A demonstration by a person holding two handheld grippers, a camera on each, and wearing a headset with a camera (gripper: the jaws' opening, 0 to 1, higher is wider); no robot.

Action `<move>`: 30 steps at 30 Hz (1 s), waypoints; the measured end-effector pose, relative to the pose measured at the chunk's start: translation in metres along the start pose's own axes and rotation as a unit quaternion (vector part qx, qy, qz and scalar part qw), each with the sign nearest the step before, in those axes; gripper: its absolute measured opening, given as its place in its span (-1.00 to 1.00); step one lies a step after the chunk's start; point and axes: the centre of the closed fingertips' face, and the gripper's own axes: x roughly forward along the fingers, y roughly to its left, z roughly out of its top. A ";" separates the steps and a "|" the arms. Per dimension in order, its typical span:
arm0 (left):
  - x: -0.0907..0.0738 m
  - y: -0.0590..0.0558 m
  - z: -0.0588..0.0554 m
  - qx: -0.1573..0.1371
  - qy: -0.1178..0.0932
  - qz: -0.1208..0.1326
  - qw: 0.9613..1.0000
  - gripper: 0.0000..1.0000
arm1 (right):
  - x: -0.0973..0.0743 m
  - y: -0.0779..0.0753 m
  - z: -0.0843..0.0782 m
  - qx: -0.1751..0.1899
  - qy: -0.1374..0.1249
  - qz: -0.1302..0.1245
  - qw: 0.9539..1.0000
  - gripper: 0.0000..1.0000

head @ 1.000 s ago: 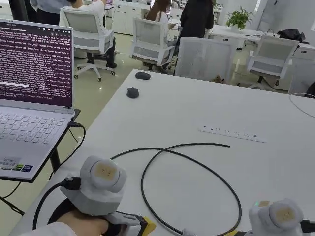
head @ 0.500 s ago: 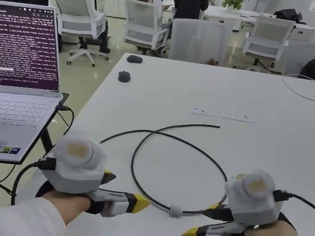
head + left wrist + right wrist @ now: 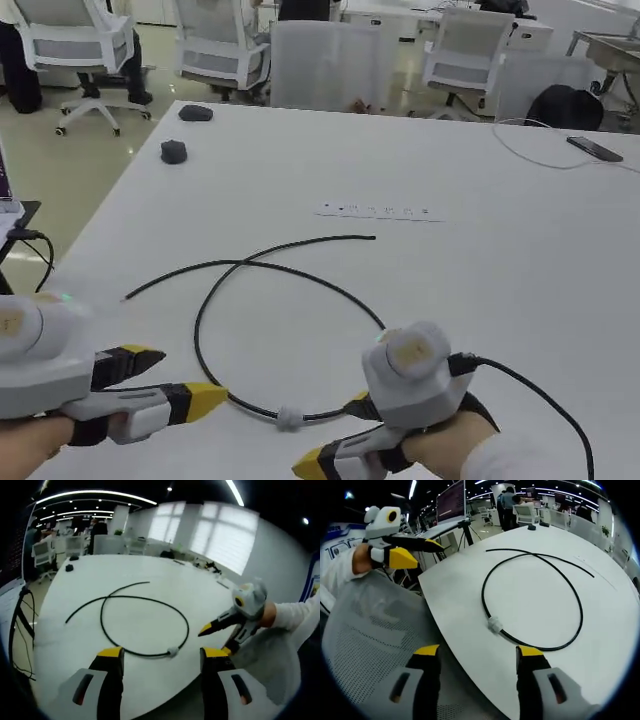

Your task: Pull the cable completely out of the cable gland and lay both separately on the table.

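Across the frame, white bench (image 3: 500, 260), near edge at the bottom of the head view. Mesh office chairs (image 3: 325, 65) along its far side.

Black cable (image 3: 101, 620) lies flat on the bench in one wide loop. Its strands cross at the far-left part of the loop; one free end runs off to the left, the other to the right toward a flat white power strip (image 3: 372, 211), stopping short of it.

Left tongs (image 3: 190, 375) at the near-left corner, yellow-tipped, spread wide, nothing between them. They sit above the bench surface, to the left of the loop's near arc, not touching the cable.

Right tongs (image 3: 325, 435) at the near edge, also released, grasping nothing. Their tips point left toward the near arc, close to it but apart.

Far right: dark phone (image 3: 594, 148) with a thin pale cord (image 3: 530, 158) curling beside it. Far left: two dark mice, one (image 3: 174, 151) nearer, one (image 3: 195, 113) by the far edge.

Cable gland (image 3: 289, 417), small and pale, sits on the cable at the nearest point of the loop, the cable running out of both its ends. It rests on the bench between the two pairs of tongs, nearer the right pair, touched by neither.
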 end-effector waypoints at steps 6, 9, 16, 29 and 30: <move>0.002 -0.007 0.001 0.030 0.004 0.004 1.000 0.26 | -0.001 -0.007 -0.006 -0.048 0.027 -0.028 0.998 0.29; 0.004 -0.008 -0.002 0.037 0.013 0.004 0.999 0.28 | -0.003 -0.012 -0.004 -0.042 0.023 -0.036 0.998 0.34; 0.005 -0.004 -0.006 0.053 0.030 0.012 0.998 0.37 | -0.012 -0.025 0.006 -0.016 -0.004 -0.054 0.998 0.35; 0.002 0.006 -0.009 0.050 0.035 0.024 0.998 0.36 | -0.007 -0.022 0.020 -0.038 -0.014 -0.029 0.999 0.23; 0.002 0.007 -0.010 0.048 0.037 0.026 0.998 0.35 | -0.006 -0.020 0.020 -0.035 -0.013 -0.016 0.999 0.19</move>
